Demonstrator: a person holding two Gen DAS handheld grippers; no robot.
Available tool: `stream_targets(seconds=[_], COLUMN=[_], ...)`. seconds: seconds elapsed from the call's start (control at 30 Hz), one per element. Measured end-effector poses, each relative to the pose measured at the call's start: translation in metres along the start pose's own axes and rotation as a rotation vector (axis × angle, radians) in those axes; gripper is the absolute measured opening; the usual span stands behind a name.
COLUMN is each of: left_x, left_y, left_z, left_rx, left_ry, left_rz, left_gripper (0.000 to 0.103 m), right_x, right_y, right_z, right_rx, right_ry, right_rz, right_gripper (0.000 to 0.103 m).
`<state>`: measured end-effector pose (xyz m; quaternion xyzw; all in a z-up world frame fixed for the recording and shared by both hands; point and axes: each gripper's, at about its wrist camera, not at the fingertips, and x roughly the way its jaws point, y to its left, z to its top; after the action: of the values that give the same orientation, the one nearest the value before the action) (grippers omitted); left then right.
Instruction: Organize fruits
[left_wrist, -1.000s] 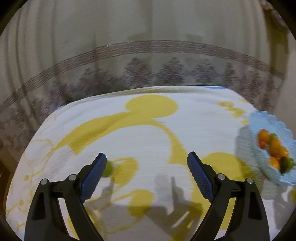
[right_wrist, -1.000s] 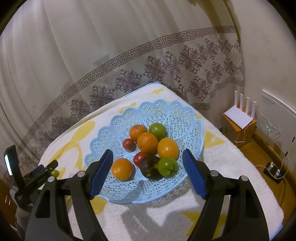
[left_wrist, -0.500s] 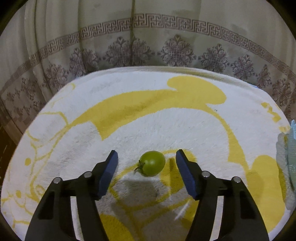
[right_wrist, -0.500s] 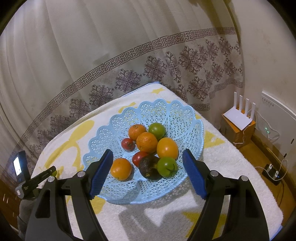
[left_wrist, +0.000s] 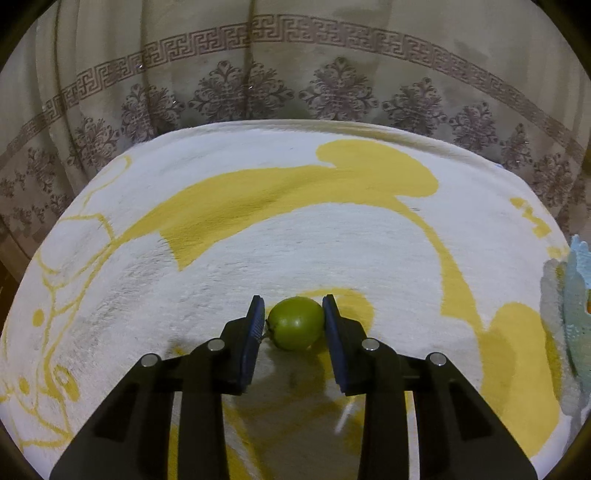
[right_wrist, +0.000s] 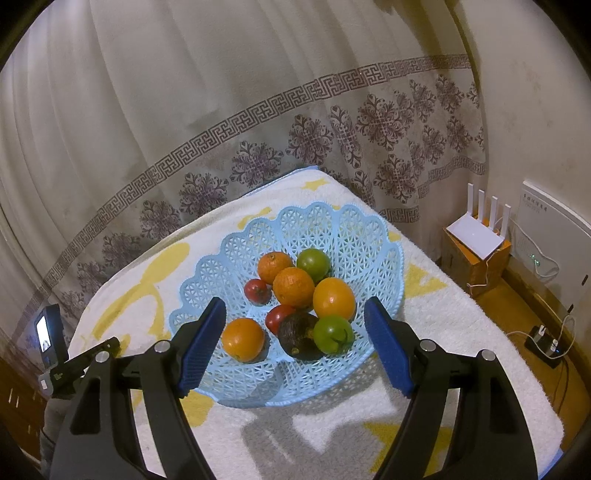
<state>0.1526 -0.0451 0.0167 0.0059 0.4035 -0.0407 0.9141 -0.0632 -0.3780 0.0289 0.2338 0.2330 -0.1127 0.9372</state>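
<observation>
On the white towel with yellow shapes (left_wrist: 332, 251) covering the table, one small green round fruit (left_wrist: 295, 323) lay by itself, well apart from the pale blue plastic lattice basket (right_wrist: 332, 229). The left gripper (left_wrist: 294, 314) had its two blue-padded fingers (left_wrist: 255, 332) pressed against either side of that fruit, pinching it while it rested on the cloth. In the right wrist view, the basket held nine fruits: four oranges (right_wrist: 293, 287), two small red tomatoes (right_wrist: 257, 290), two green round fruits (right_wrist: 313, 263) and one dark brown avocado-like fruit (right_wrist: 298, 339). The right gripper (right_wrist: 295, 339) hovered above the basket's near rim with its fingers spread wide and gripping nothing, the heap of fruit showing between them. A patterned beige curtain (right_wrist: 258, 129) hung behind the table, and one white router with four antennas (right_wrist: 476, 232) stood on an orange box (right_wrist: 476, 269) by the wall.
</observation>
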Motion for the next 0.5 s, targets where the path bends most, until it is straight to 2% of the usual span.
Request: stream_targets(seconds=[0.1, 0.4, 0.5], left_x=[-0.010, -0.053, -0.064], left_y=[-0.015, -0.080, -0.086], left_z=[0.001, 0.001, 0.000], left_rx=[0.031, 0.164, 0.184], left_ry=[-0.019, -0.091, -0.106], left_rz=[-0.022, -0.142, -0.167], left_gripper=[0.029, 0.029, 0.029], right_x=[-0.001, -0.007, -0.009], right_y=[-0.001, -0.008, -0.009], right_z=[0.001, 0.005, 0.006], right_rx=[0.005, 0.024, 0.027], right_ry=[-0.002, -0.010, -0.017], right_rz=[0.000, -0.002, -0.001], right_gripper=[0.079, 0.079, 0.079])
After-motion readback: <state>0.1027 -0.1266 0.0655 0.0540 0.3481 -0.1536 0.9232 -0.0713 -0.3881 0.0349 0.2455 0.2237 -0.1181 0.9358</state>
